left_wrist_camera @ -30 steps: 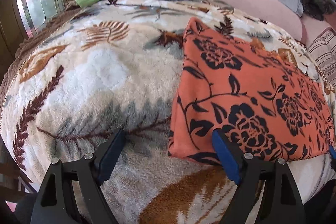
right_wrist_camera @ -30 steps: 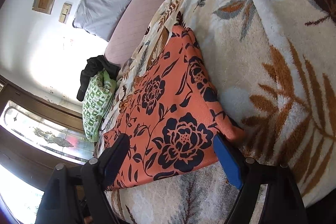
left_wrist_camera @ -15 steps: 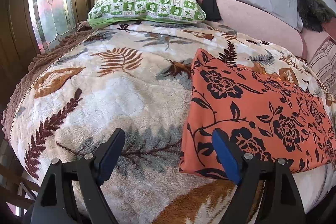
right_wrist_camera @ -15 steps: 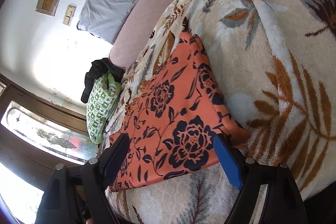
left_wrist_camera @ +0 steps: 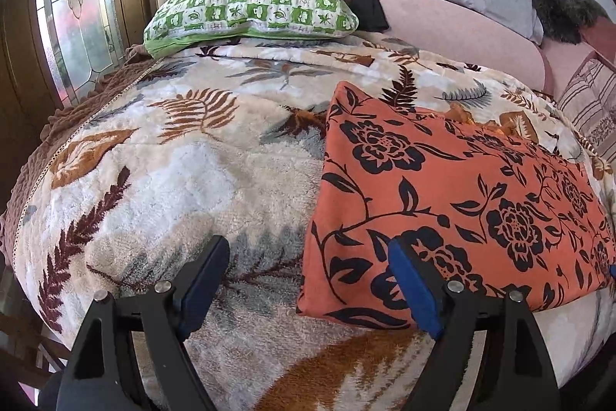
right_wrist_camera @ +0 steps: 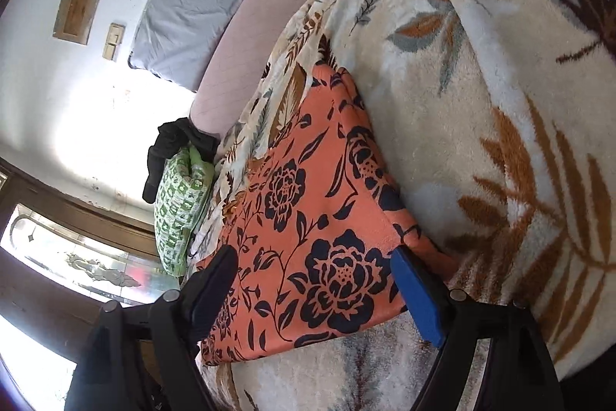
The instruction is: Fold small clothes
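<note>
Left wrist view: the left gripper [left_wrist_camera: 304, 280] hangs spread wide and empty over the near edge of the blanket [left_wrist_camera: 173, 180]. The folded orange cloth [left_wrist_camera: 442, 210] lies flat by that edge, its near left corner between the fingers. A green pillow [left_wrist_camera: 250, 10] sits at the far end.

Right wrist view: the right gripper [right_wrist_camera: 312, 287] is likewise spread, straddling the cloth's [right_wrist_camera: 308, 218] near edge; contact is hard to judge.

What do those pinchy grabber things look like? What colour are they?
Both look alike. The left gripper has two black angular arms with round silver bolts, each ending in a flat blue pad. The right gripper is the same: black frame, silver bolts, blue pad. No cables, markings or sleeves show.
</note>
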